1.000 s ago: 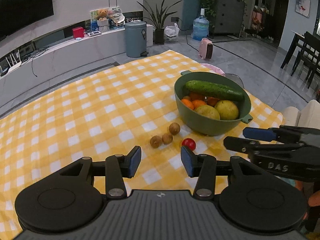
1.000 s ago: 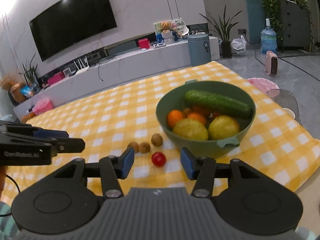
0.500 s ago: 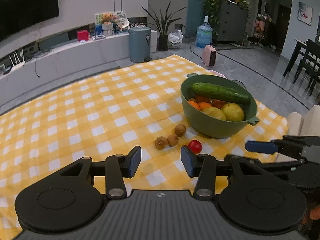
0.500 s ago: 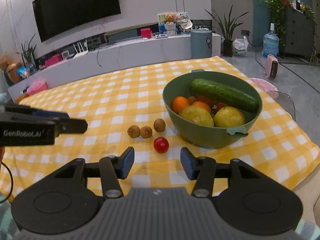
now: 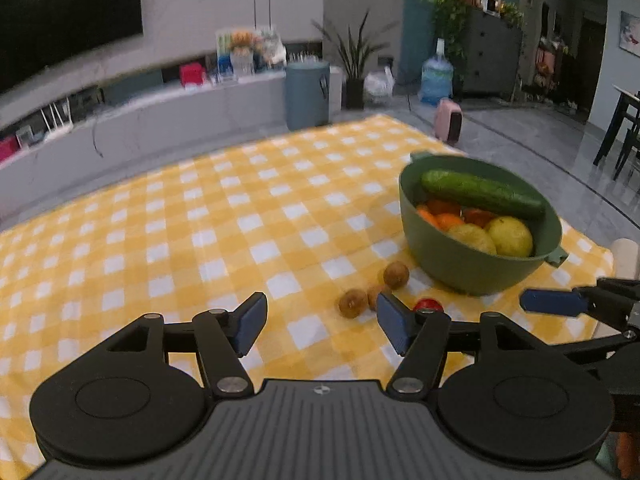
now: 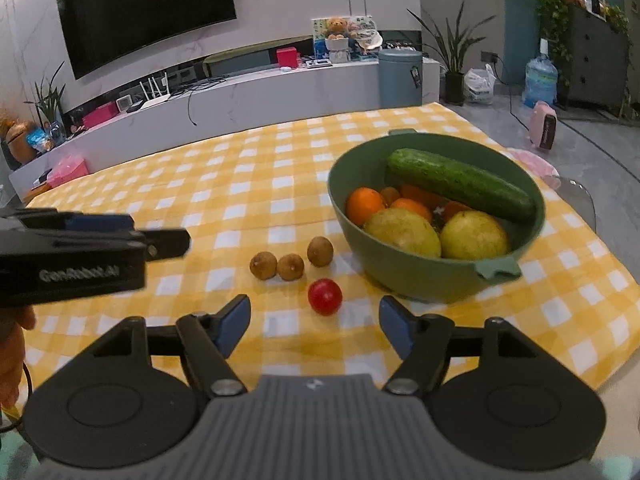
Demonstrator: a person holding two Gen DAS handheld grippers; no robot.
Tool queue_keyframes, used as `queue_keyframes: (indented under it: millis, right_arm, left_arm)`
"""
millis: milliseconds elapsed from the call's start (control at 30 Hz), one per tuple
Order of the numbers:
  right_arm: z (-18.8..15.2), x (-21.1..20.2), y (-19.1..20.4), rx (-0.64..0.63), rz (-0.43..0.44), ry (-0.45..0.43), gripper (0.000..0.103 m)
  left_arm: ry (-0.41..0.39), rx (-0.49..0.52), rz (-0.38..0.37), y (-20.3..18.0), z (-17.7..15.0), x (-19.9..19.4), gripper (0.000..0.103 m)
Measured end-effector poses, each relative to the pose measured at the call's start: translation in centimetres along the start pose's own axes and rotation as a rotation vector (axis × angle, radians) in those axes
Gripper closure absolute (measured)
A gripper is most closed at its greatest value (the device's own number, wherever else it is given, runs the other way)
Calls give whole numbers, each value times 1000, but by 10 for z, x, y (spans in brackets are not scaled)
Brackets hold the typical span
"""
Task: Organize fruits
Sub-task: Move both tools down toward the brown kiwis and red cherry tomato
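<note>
Both wrist cameras look forward and downward, near the yellow checked tablecloth (image 5: 248, 216); both share the green plastic bowl (image 6: 420, 276) at far right.

Dim indoor light, seemingly from ceiling lamps, one glinting off the television (image 6: 148, 12). Soft shadows pool under the green bowl (image 6: 420, 276). The left wrist view is motion-blurred, worst along the far media console (image 5: 160, 120); the right is sharper. Fisheye bending curves walls at both edges.
</note>
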State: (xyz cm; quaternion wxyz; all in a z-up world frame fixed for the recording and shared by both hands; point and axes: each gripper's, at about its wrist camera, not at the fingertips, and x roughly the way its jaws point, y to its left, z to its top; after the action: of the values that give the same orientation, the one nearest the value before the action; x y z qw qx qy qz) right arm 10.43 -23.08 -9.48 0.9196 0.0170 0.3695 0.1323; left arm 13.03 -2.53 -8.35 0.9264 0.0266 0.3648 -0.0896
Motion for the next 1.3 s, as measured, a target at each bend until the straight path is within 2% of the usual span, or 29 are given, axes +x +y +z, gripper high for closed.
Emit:
queue_keyframes:
  millis: [100,233,367,467,567,667,733,867,967,1300]
  right_arm:
    - [3,11,1,-10,-4,5,42]
    - [3,23,1,-16,-20,4,49]
    - [2,34,-1,-39,-30,6,54]
    - [0,40,-2,-53,-29,4,58]
    - [-3,47,-4,-57,-27,0,59]
    - [-4,54,-8,-39,10,9,59]
    - [-5,60,-7,-49,5,15,60]
    - [-6,70,-8,-40,-6,28,70]
    - [-7,77,-12,-18,4,40,70]
    - [-7,86,-11,-18,28,43,70]
  left_arm:
    - [46,-17,-10,3,0,11,30]
    - [50,-52,-39,10,-3,20,31]
    - [54,-81,-84,16,-8,33,45]
    - [60,-133,-105,23,-14,42,46]
    - [63,-140,-114,24,-14,49,47]
    - [71,-123,-116,21,-12,55,47]
    - [78,-111,-119,19,-12,60,49]
    - [100,-73,-112,13,-11,71,55]
    - [107,-34,-107,8,-11,77,58]
    - [99,95,-104,-6,-6,90,59]
